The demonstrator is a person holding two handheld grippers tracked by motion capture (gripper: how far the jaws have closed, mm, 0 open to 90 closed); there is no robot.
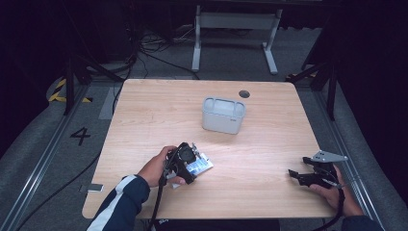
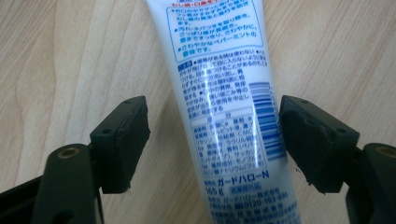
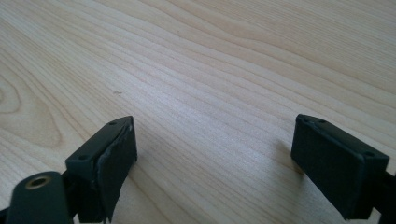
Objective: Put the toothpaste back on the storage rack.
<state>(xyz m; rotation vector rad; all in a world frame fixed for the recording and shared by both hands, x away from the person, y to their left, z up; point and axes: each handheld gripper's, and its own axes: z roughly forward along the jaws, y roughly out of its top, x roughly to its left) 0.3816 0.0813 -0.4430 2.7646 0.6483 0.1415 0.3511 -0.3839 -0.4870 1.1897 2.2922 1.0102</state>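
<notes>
A white toothpaste tube (image 2: pixel 224 116) lies flat on the wooden table (image 1: pixel 269 159), between the left gripper (image 2: pixel 212 135)'s parted jaws, ungrasped. It looks light, soft, glossy-slippery; best gripped mid-body.

The tube (image 1: pixel 198 166) lies on the table (image 1: pixel 269 144) in front of the container (image 1: pixel 223 115), left of centre.

The white tube (image 2: pixel 224 116) carries Japanese print, "ガードハロー N", "165 g", a barcode and "0120-193-696"; the floor (image 1: pixel 48 144) bears a "4" (image 1: pixel 80 135).
</notes>
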